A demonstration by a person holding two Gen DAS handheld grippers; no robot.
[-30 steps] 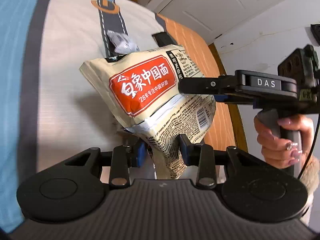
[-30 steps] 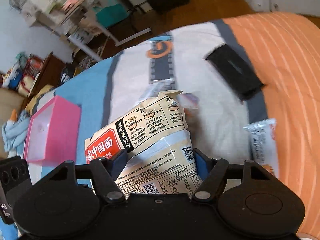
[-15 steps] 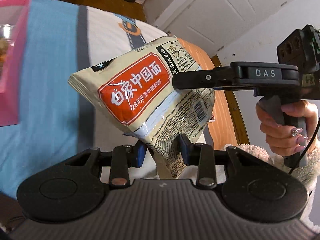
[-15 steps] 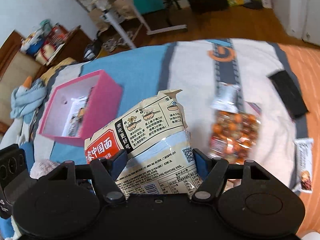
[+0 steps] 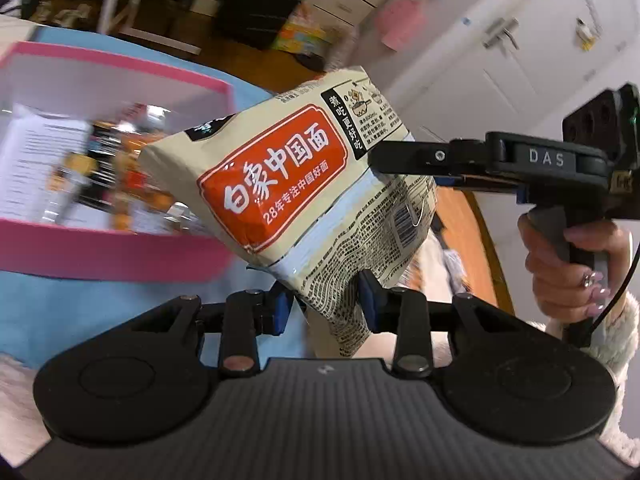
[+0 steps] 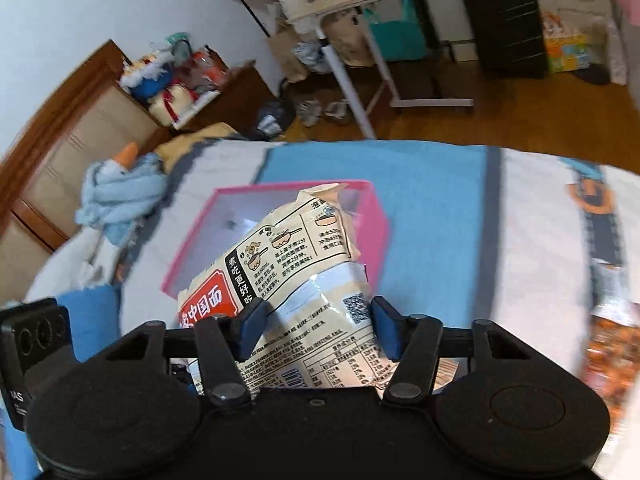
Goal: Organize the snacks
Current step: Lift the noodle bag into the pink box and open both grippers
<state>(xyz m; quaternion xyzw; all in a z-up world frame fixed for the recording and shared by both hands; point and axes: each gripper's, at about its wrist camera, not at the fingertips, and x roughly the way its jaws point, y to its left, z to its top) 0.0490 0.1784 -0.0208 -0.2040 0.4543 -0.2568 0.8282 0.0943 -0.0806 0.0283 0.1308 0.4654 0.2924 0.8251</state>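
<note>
Left wrist view: I am holding the cream plastic noodle packet with the orange-red label point(image 5: 304, 196) by its lower corner in my left claw point(image 5: 326, 304), jaws narrow and pinching the wrapper.
Right wrist view: my right claw point(image 6: 316, 330) is bracketing the same packet point(image 6: 296, 280) at its other end; its jaws have just been closing, and both blue pads are pressing the wrapper sides.
Why two claws: I judge the packet is soft and wide, so gripping both ends is keeping it from sagging or swinging.
Where the packet is: it is hanging in the air, tilted, just in front of and partly over the pink rectangular box point(image 6: 372, 216).
Why there: I judge I am carrying it to that box, which is the snack container.
Box contents: the pink box point(image 5: 120, 244) is already holding blurred packets and a white printed sheet; I cannot tell what they are.
Surface: the box is sitting on the blue and white bed cover point(image 6: 432, 200).
In the way: the near pink wall is standing between packet and box floor, so the packet needs clearance over it.
Around: an orange snack bag point(image 6: 608, 356) is lying at the right edge of the bed, well apart from the box.
</note>
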